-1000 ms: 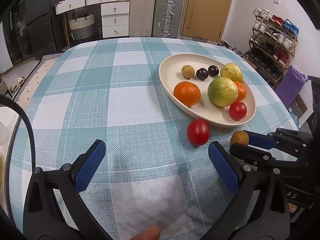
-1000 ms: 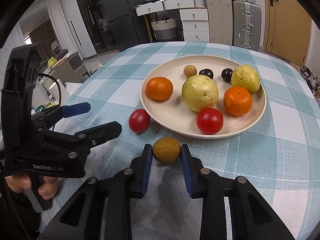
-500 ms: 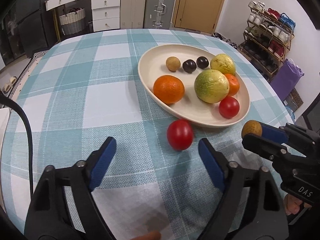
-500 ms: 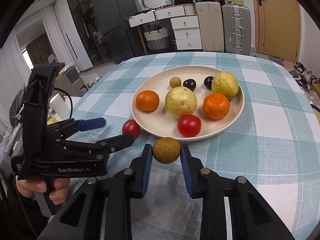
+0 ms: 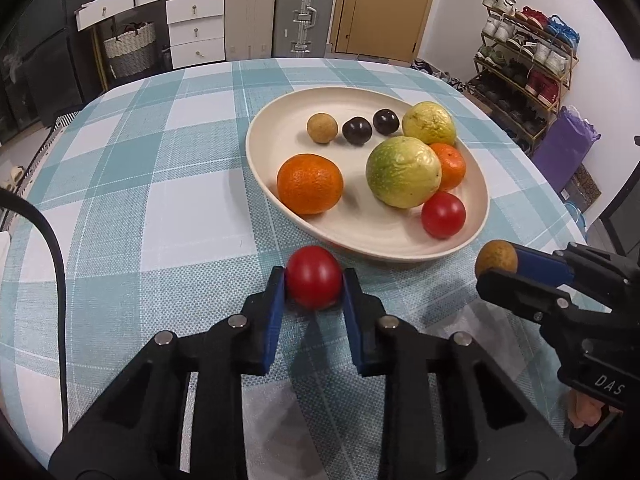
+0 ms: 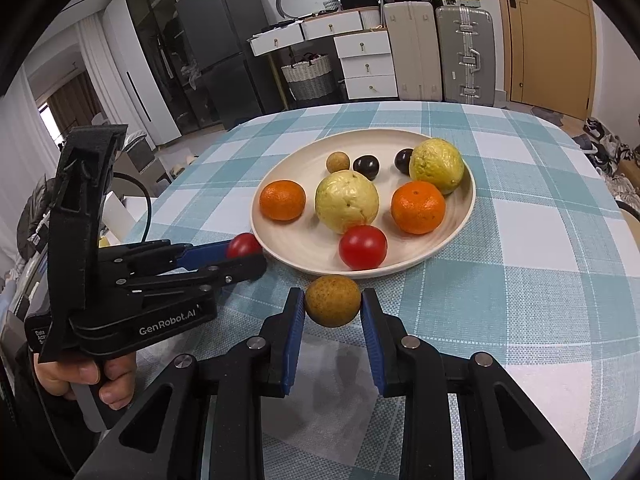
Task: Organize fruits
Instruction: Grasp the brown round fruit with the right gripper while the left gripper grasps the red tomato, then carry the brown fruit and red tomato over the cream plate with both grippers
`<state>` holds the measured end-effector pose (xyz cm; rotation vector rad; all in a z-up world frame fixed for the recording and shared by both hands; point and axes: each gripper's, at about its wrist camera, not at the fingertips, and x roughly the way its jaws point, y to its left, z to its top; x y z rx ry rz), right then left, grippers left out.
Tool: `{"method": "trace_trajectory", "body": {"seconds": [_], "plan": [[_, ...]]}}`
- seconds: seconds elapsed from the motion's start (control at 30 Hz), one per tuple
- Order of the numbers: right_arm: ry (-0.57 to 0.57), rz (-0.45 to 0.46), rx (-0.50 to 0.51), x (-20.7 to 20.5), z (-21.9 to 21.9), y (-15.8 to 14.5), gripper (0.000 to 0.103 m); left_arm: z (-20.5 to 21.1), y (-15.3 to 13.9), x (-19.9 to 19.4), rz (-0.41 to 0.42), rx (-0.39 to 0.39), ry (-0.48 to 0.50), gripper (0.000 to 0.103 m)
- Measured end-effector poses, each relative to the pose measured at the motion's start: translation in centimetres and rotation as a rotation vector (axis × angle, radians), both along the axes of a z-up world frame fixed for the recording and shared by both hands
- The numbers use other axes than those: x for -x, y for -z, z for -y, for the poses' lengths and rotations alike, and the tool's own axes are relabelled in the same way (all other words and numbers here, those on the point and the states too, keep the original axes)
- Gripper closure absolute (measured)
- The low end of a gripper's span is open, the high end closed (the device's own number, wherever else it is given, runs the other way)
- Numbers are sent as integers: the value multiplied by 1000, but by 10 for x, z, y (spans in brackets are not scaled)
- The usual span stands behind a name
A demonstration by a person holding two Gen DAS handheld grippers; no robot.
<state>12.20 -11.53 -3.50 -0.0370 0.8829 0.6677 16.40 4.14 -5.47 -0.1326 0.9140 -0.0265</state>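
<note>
A red tomato (image 5: 314, 286) lies on the checked tablecloth just before the near rim of a cream plate (image 5: 360, 242). My left gripper (image 5: 314, 276) is closing on it, and its blue pads (image 5: 276, 304) press both sides. The right wrist view shows that gripper (image 6: 245, 255) at the left with the tomato (image 6: 242, 244) at its tip. My right gripper (image 6: 332, 300) is shut on a small brown round fruit (image 6: 333, 301), in front of the plate (image 6: 304, 258). On the plate lie two oranges, two yellow-green fruits, a red tomato (image 6: 363, 247), two dark fruits and a small brown one.
The round table carries a teal and white checked cloth (image 5: 160, 208). A person's hand (image 6: 80, 376) grips the left tool's handle. Beyond the table stand white drawers (image 6: 364, 64), suitcases (image 6: 464, 56) and a shoe rack (image 5: 524, 68). A black cable (image 5: 56, 264) hangs at the left.
My left gripper moved forward to the loose tomato and its wide jaws closed onto it. The right gripper kept its hold on the brown fruit and drifted slightly.
</note>
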Motion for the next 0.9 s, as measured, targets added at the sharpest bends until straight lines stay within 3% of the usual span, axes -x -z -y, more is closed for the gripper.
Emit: {"method": "trace_trajectory", "body": {"seconds": [0.9], "plan": [[39,67,-41,-10,15,-27,74,-3,-52,23,162,18,16,78]]}}
